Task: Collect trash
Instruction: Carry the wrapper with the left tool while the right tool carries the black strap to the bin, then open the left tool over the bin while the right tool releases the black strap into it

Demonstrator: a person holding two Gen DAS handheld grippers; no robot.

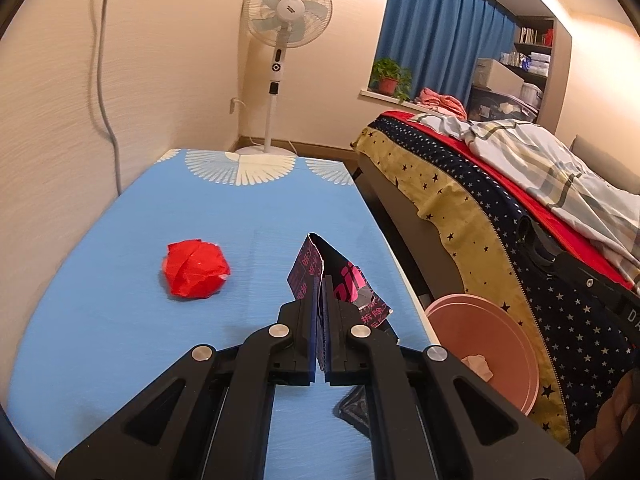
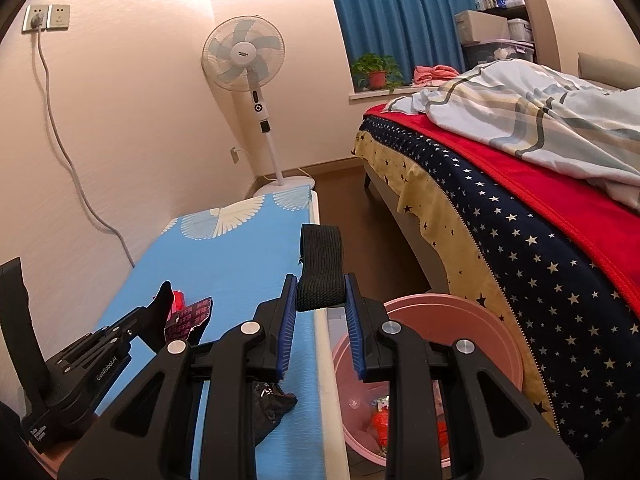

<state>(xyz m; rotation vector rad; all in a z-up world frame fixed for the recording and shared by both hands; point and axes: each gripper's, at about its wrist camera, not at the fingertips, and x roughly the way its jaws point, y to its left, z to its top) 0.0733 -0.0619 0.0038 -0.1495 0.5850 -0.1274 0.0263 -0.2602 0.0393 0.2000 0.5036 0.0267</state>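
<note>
Trash is partly gathered: the pink bin (image 2: 500, 332) beside the bench (image 1: 120, 240) already holds red scraps and a white wad. Farthest from the bin, a crumpled red wrapper (image 1: 196, 269) lies untouched on the bench. Nearer the bin, the left gripper (image 1: 320, 312) has its fingers pinched on a dark pink-printed wrapper (image 1: 340, 276). Over the bin's near rim, the right gripper (image 2: 320, 316) clamps a black elastic band (image 2: 322, 268). A dark scrap (image 2: 272, 404) also remains on the bench, nearest the bin.

On the table (image 1: 120, 240), the paper ball (image 1: 197, 269) lies at ten o'clock from the wrapper (image 1: 320, 272), and the basin (image 1: 492, 344) stands on the floor at four o'clock, beside the bed (image 1: 500, 208).
</note>
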